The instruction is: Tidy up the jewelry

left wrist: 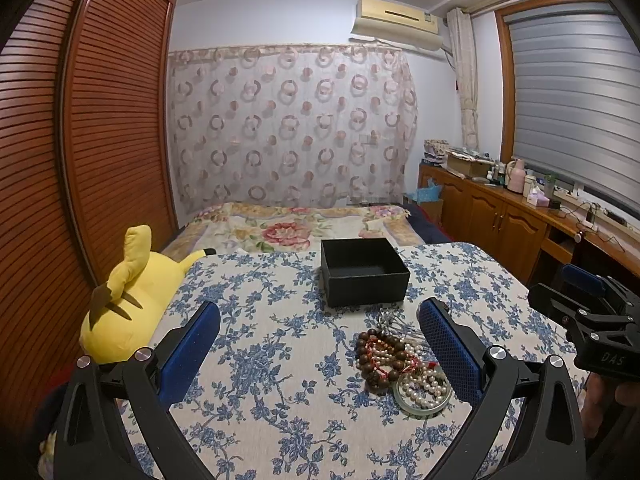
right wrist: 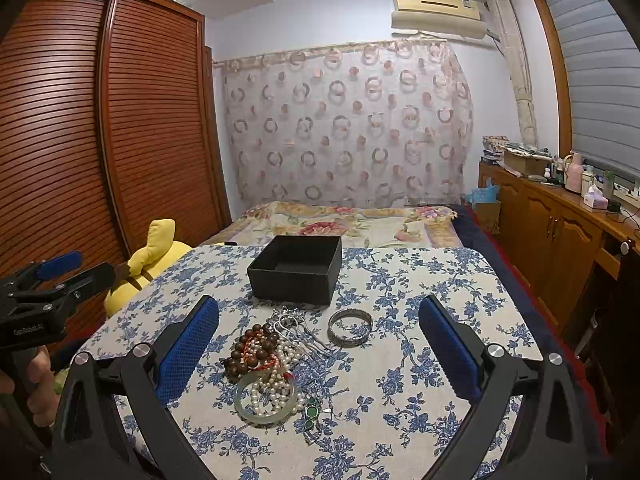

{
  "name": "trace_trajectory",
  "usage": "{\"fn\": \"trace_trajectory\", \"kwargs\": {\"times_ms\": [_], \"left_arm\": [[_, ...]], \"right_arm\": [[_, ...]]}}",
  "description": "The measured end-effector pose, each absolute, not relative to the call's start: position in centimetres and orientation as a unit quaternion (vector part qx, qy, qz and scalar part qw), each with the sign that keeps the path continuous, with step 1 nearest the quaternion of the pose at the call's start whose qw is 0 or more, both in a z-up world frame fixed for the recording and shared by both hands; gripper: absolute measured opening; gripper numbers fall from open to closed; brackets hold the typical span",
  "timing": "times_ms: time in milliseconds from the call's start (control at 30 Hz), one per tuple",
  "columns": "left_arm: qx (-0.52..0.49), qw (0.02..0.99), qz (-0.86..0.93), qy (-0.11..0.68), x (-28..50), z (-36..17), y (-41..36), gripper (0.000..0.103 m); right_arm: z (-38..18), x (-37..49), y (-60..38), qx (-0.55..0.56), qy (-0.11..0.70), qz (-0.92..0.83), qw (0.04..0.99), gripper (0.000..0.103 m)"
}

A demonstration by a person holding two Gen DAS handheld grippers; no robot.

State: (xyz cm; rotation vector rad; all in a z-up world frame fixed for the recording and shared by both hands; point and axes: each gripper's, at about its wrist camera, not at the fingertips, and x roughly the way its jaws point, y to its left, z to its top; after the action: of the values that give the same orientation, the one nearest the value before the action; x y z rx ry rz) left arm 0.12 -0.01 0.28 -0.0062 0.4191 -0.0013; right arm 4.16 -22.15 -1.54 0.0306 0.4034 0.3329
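Hovering over a flowered table, both grippers were spread wide and held nothing.

Farthest left a yellow plush toy [left wrist: 124, 300] lay against the table's edge beside the slatted wardrobe [left wrist: 112, 120]. The left gripper [left wrist: 320, 344] hung above the blue-and-white tablecloth [left wrist: 260, 360], its blue pads far apart and off the cloth. The jewelry pile [right wrist: 268, 360] sat near the front: brown wooden beads [right wrist: 250, 352], a tangle of pearls [right wrist: 276, 380] spilling into a pale jade bangle [right wrist: 240, 398], silver hairpins [right wrist: 292, 328] behind, small green stones [right wrist: 311, 414] at the near side. Beyond the pile stood an open black box [right wrist: 296, 270]. Just right of the pile, apart from it, lay a silver bangle [right wrist: 350, 328]. The right gripper [right wrist: 320, 344] framed all this, fingers equally wide.
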Motion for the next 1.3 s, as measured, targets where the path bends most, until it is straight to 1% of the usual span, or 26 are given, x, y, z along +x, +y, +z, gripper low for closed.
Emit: {"fn": "trace_trajectory", "kwargs": {"times_ms": [1300], "left_arm": [[-0.002, 0.980, -0.004, 0.198, -0.46, 1.25, -0.34, 0.097]], "right_arm": [[-1.33, 3.82, -22.02, 0.017, 0.199, 0.165, 0.966, 0.101]]}}
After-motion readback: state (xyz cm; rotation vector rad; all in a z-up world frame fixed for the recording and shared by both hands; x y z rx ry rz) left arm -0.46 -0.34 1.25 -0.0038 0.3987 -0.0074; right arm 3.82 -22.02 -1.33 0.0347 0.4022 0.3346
